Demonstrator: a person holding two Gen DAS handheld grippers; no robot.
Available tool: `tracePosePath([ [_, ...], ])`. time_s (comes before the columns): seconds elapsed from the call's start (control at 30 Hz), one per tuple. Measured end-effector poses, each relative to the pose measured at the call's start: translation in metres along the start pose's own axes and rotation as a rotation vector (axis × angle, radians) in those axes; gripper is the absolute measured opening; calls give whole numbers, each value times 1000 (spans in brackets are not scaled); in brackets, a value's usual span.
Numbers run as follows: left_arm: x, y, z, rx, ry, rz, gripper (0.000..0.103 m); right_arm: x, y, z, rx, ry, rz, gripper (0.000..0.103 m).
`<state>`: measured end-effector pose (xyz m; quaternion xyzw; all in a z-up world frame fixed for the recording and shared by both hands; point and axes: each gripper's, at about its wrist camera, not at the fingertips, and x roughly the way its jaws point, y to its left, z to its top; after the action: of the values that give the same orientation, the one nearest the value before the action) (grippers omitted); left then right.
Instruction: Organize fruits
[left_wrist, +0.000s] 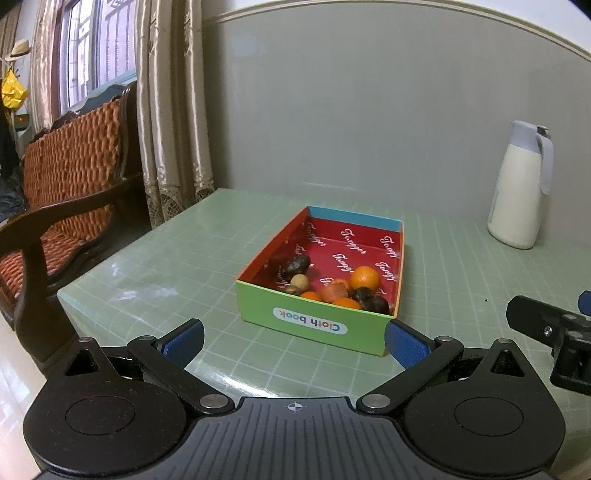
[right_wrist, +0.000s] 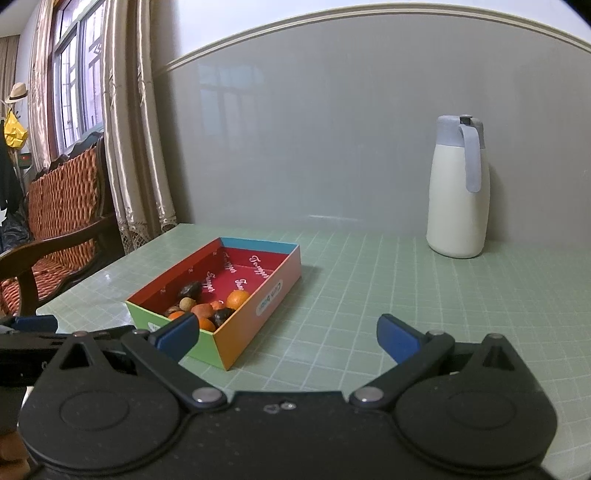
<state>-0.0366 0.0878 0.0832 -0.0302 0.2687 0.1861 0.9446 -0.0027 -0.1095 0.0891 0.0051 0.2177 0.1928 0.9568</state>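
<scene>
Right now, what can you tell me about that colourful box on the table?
The box is an open, shallow cardboard tray: green near wall printed "Cloth book", orange side, blue far wall, red lining with white script. It sits flat on the green gridded table. Inside, bunched at the near end, lie fruits: several orange, some dark, one pale and round. Neither gripper touches it.

Green-fronted box (left_wrist: 317, 326) w/ red lining; green grid table (left_wrist: 184, 258); white jug (left_wrist: 517, 192).

The box's (left_wrist: 314, 321) near wall hides the lower fruits (left_wrist: 345, 303); the chair (left_wrist: 55, 206) is cut off at 9 o'clock.
</scene>
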Motion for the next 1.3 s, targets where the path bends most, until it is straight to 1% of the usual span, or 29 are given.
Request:
tracePosePath([
  [1.03, 1, 2, 3, -6, 9, -16, 103, 2, 3, -2, -9, 9, 12, 103],
  [1.3, 1, -1, 1, 7, 2, -23, 103, 4, 4, -2, -10, 11, 13, 103],
])
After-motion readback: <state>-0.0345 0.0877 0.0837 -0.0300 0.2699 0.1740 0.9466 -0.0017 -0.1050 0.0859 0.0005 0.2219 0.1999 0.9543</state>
